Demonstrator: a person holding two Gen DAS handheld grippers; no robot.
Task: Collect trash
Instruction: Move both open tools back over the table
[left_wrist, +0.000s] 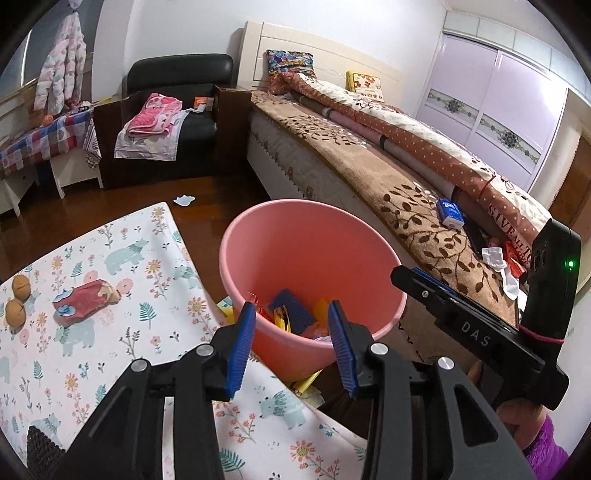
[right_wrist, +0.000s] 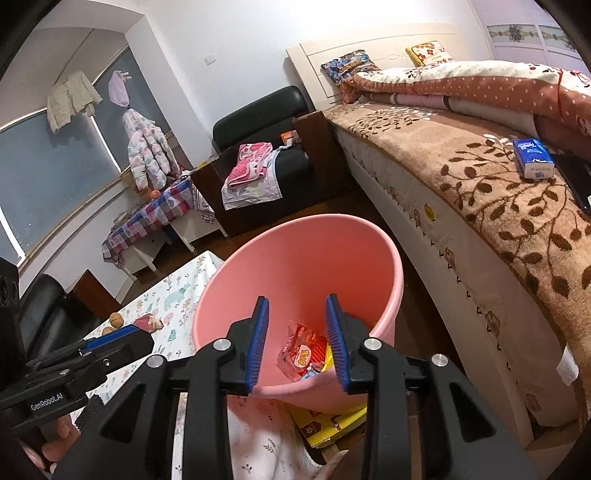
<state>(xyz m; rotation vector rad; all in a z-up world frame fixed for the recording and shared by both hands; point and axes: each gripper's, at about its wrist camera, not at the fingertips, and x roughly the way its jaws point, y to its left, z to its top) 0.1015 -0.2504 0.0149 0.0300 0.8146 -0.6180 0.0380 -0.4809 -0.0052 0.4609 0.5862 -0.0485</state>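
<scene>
A pink bucket stands on the floor between the bed and a floral-cloth table. Several wrappers lie at its bottom, among them a red snack wrapper. My left gripper hovers over the near rim, open, with nothing between its blue pads. My right gripper is also above the near rim and open; the red wrapper shows through its gap, down inside the bucket. On the table lie a red wrapper and two walnuts. A crumpled tissue lies on the bed.
The bed, carrying a blue tissue pack, runs along the right. A yellow box lies on the floor under the bucket's near side. A white scrap lies on the wooden floor beyond the table. A black armchair holds folded clothes.
</scene>
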